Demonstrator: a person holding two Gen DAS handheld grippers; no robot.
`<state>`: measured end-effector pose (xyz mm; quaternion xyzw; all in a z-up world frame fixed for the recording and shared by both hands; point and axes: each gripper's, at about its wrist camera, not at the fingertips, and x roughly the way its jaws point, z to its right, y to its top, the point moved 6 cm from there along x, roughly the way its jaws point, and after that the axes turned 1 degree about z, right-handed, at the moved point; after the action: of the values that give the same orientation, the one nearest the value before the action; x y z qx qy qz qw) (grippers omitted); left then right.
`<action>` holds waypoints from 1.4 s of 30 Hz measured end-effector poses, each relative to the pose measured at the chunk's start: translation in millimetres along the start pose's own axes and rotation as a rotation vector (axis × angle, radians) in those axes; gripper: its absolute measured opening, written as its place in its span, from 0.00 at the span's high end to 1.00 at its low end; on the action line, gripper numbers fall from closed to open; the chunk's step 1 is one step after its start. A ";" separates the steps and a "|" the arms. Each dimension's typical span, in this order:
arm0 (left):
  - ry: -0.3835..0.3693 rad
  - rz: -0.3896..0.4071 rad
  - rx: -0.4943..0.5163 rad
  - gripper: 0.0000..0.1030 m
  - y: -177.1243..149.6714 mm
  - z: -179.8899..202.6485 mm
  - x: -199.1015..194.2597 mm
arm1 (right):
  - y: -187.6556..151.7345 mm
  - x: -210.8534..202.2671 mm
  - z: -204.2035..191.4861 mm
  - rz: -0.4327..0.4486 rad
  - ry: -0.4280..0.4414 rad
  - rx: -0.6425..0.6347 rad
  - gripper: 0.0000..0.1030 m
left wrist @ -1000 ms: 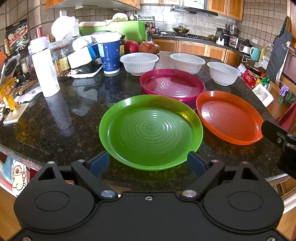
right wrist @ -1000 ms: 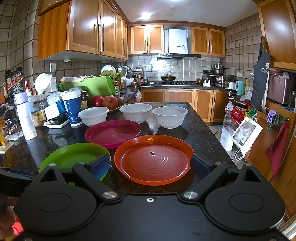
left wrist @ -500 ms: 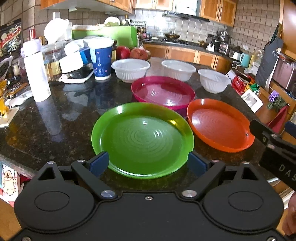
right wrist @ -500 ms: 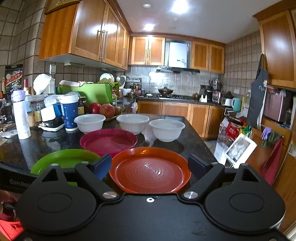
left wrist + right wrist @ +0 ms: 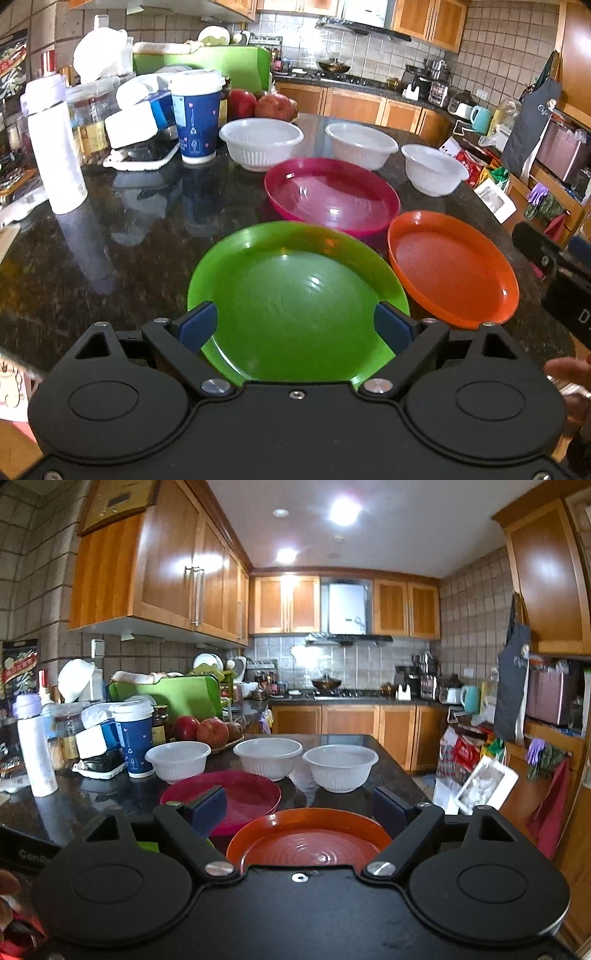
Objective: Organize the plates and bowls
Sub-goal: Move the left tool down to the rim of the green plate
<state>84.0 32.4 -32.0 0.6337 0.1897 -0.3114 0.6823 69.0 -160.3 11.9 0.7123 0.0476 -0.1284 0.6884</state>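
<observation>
Three plastic plates and three white bowls lay on the dark granite counter (image 5: 110, 258) that we worked over, the largest surface in view. The green plate (image 5: 295, 295) was the nearest to our left gripper (image 5: 295, 325): its near rim sat between the two blue pads, which stood wide apart on either side and did not press on it, so that claw was open and held nothing. Behind the green plate lay the magenta plate (image 5: 332, 195), their rims close together. The orange plate (image 5: 450, 266) lay just to the right of the green one. Our right gripper (image 5: 299, 808) hung over the orange plate's near part, pointing nearly level; its jaws had just been closing a little, yet they stood wide apart, with the plate below them and no pad touching it. The left pad of that claw showed against the magenta plate farther back. Beyond the plates, the three white ribbed bowls stood upright in a row, apart from each other: the left bowl (image 5: 260, 142), the middle bowl (image 5: 362, 144) and the right bowl (image 5: 432, 168). A blue paper cup (image 5: 195, 114) with a white lid stood left of the bowls.
</observation>
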 end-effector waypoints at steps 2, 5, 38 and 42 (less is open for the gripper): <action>-0.005 0.014 0.007 0.12 7.3 -5.8 3.3 | -1.0 9.4 -2.1 -0.033 0.005 0.025 0.14; -0.001 0.021 0.012 0.17 18.3 -17.3 10.1 | -3.0 21.2 -10.6 -0.076 0.023 0.034 0.14; -0.040 -0.116 0.109 0.48 1.7 -73.1 34.5 | -58.7 47.6 -68.6 -0.440 0.131 -0.044 0.74; -0.039 -0.111 0.148 0.58 0.9 -69.5 35.4 | -58.6 53.3 -67.7 -0.440 0.119 -0.031 0.74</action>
<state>120.1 94.2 -63.2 0.6648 0.1876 -0.3741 0.6188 113.8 -96.2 -56.8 0.6805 0.2445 -0.2324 0.6505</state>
